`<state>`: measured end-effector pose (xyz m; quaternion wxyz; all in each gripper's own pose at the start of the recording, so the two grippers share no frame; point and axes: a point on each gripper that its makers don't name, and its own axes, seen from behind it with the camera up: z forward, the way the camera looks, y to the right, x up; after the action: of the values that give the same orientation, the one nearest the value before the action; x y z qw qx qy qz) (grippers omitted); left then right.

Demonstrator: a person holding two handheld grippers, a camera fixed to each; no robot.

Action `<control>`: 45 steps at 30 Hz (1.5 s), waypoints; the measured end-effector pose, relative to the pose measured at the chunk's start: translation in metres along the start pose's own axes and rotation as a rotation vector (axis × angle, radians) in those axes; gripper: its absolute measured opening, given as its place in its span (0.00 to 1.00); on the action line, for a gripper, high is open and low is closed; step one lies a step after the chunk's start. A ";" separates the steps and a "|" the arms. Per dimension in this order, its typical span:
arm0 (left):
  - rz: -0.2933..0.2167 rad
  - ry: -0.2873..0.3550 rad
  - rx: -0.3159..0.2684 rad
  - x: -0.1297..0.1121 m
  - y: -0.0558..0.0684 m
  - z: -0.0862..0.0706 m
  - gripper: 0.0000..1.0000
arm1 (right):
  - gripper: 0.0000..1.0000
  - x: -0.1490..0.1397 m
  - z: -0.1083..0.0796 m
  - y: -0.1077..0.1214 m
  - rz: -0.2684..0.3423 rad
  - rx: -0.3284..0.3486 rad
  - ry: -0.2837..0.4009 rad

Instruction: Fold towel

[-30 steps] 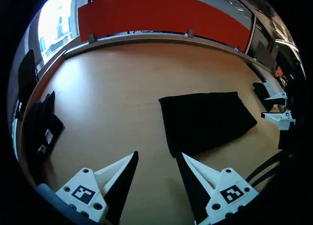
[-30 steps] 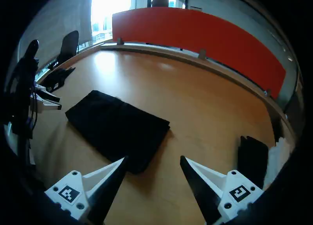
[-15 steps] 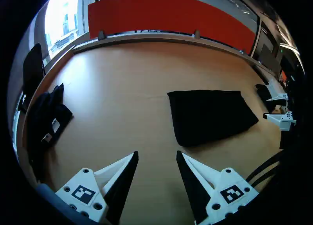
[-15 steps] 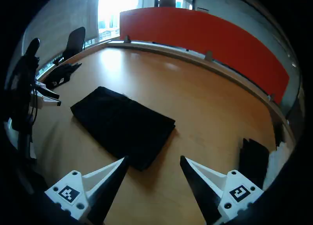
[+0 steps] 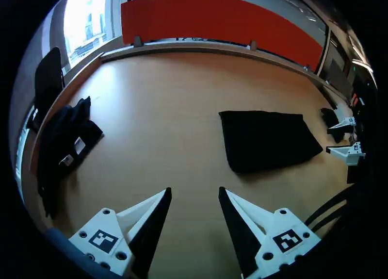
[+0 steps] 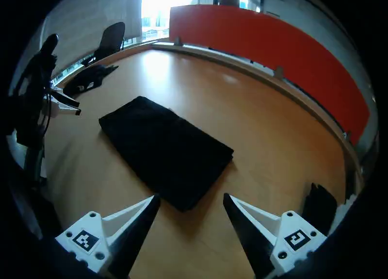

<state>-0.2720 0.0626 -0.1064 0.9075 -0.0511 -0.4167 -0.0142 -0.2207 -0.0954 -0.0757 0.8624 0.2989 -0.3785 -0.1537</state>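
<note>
In my left gripper view, the left gripper (image 5: 194,216) hangs over the wooden table (image 5: 160,109), fingers spread with nothing between them. The folded black towel (image 5: 269,140) lies flat ahead to the right, close to the right gripper (image 5: 328,139). In my right gripper view, the right gripper (image 6: 190,221) is spread and empty too, with the towel (image 6: 165,150) flat just beyond its fingertips

No readable text, brand, number or sign anywhere. Black-and-white square code markers (image 5: 104,240) on both finger mounts of left gripper (image 5: 194,201), likewise on right gripper (image 6: 190,206): patterns, no letters. White tags (image 5: 79,144) on dark clothing pile (image 5: 58,128), ahead-left of left claw: too small to read.
</note>
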 end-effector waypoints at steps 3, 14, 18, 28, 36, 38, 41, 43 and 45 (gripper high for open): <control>-0.011 -0.002 0.006 -0.003 -0.004 -0.003 0.71 | 1.00 -0.001 0.002 0.000 -0.015 0.010 -0.007; -0.026 -0.006 0.027 -0.008 -0.015 -0.007 0.71 | 0.98 -0.012 0.010 0.000 -0.054 0.045 -0.046; -0.031 -0.007 0.028 -0.009 -0.017 -0.008 0.71 | 0.93 -0.023 0.014 -0.002 -0.068 0.063 -0.072; -0.030 -0.014 0.029 -0.013 -0.020 -0.010 0.71 | 0.70 -0.034 0.021 -0.005 -0.070 0.083 -0.099; -0.032 -0.015 0.026 -0.014 -0.021 -0.010 0.71 | 0.41 -0.034 0.023 -0.004 -0.055 0.087 -0.113; -0.031 -0.015 0.027 -0.014 -0.021 -0.010 0.71 | 0.34 -0.034 0.024 -0.005 -0.049 0.091 -0.117; -0.031 -0.014 0.028 -0.014 -0.021 -0.010 0.71 | 0.27 -0.035 0.024 -0.005 -0.048 0.095 -0.121; -0.031 -0.014 0.028 -0.015 -0.022 -0.010 0.71 | 0.25 -0.035 0.024 -0.006 -0.051 0.099 -0.123; -0.032 -0.015 0.028 -0.015 -0.022 -0.011 0.71 | 0.22 -0.035 0.024 -0.007 -0.055 0.101 -0.124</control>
<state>-0.2751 0.0396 -0.1229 0.9047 -0.0319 -0.4243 -0.0226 -0.2621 -0.0932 -0.0868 0.8166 0.3423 -0.4300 -0.1762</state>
